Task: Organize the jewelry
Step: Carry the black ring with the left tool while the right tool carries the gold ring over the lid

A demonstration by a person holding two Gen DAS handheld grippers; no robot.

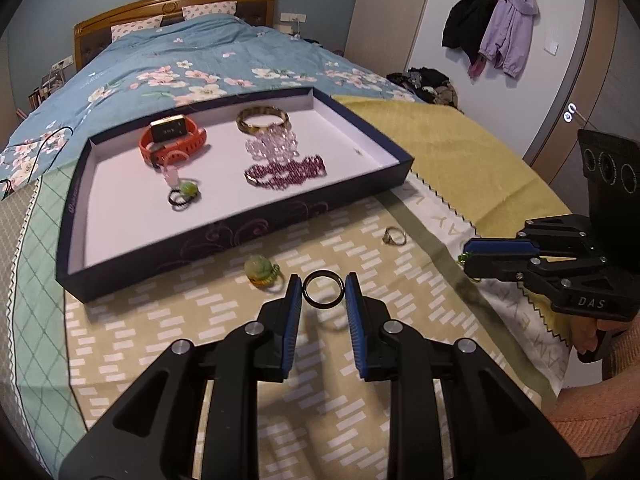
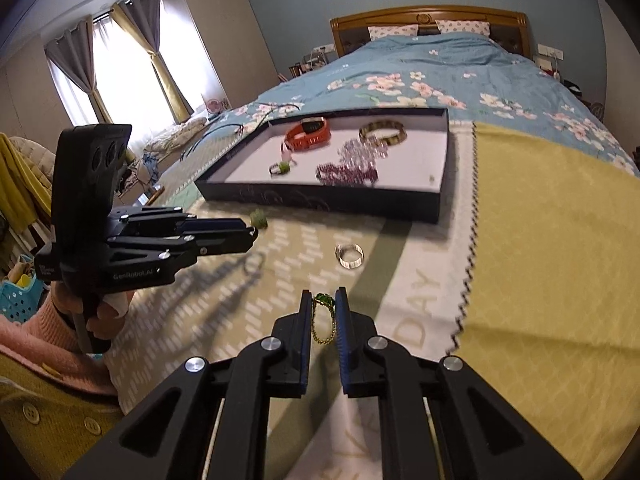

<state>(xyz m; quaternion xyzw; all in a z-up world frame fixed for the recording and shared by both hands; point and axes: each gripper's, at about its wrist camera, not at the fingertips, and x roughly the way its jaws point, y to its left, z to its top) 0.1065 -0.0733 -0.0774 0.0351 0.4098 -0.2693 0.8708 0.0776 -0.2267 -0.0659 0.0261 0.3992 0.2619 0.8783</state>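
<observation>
Left hand-held gripper [image 1: 323,289] pinches one black ring [image 1: 323,290]; right hand-held gripper [image 2: 324,303] clamps one green pendant [image 2: 323,301]. Tray [image 1: 224,226] holds three bracelets on the bed [image 1: 168,344].

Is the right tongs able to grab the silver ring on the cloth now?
Probably not yet: the right tongs are already shut on a green-beaded gold chain. The silver ring lies uncovered just ahead.

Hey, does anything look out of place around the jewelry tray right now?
Yes. A green bead charm and a silver ring lie loose on the bedspread outside the tray, while the other jewelry sits inside it.
</observation>
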